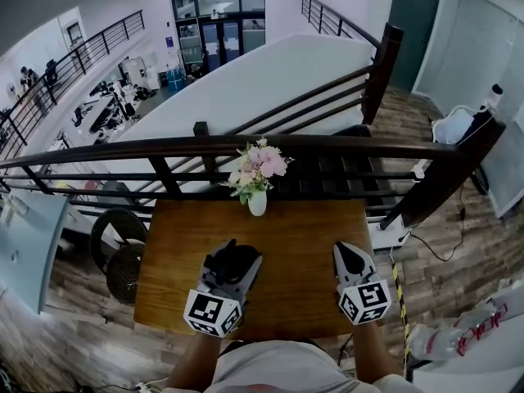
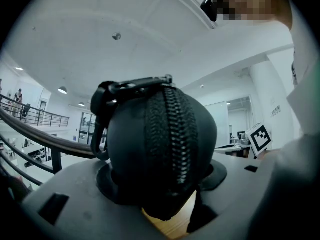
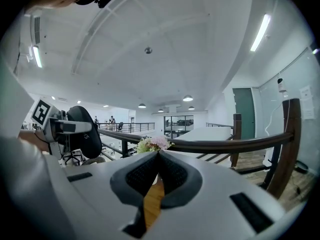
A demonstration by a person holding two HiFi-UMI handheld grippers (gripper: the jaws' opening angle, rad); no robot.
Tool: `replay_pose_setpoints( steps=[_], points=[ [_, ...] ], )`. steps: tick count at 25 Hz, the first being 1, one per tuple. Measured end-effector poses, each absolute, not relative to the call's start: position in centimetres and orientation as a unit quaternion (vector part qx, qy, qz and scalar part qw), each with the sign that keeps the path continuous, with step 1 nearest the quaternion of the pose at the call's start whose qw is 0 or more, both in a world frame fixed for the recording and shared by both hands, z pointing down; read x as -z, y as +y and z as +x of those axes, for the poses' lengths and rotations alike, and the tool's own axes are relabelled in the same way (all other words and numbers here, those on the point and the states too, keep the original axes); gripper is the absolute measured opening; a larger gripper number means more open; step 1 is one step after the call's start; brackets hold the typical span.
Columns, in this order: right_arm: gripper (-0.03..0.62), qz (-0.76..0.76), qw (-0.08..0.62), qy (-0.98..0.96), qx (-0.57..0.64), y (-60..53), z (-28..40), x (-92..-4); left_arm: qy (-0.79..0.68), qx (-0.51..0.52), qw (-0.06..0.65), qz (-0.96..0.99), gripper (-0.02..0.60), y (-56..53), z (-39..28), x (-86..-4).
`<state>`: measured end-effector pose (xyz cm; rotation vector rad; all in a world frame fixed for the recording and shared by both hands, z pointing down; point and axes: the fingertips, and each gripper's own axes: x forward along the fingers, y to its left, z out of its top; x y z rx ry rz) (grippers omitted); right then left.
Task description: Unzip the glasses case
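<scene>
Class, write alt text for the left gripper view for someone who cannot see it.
A black glasses case fills the view, held between the left gripper's jaws, its zipper running down the middle. A loop hangs at its upper left; a railing lies behind.

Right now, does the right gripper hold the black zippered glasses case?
No, the right gripper is empty; left gripper holds the glasses case.

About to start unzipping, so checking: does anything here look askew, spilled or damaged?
Nothing stands out. The glasses case sits clamped in the left gripper, its zipper closed and intact; the flower vase stands upright on the table; the right gripper is shut and empty.
</scene>
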<state>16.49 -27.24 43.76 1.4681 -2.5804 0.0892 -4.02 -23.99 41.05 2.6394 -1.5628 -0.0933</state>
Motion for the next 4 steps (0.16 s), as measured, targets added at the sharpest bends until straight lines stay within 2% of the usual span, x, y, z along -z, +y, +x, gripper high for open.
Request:
replay_pose_setpoints(
  steps=[4],
  points=[
    [0.051,0.489,0.085,-0.868,-0.03,-26.9,16.53,-43.78,-0.51,0.03,0.037,0.859,0.262,-23.74,-3.83,-41.0]
  ],
)
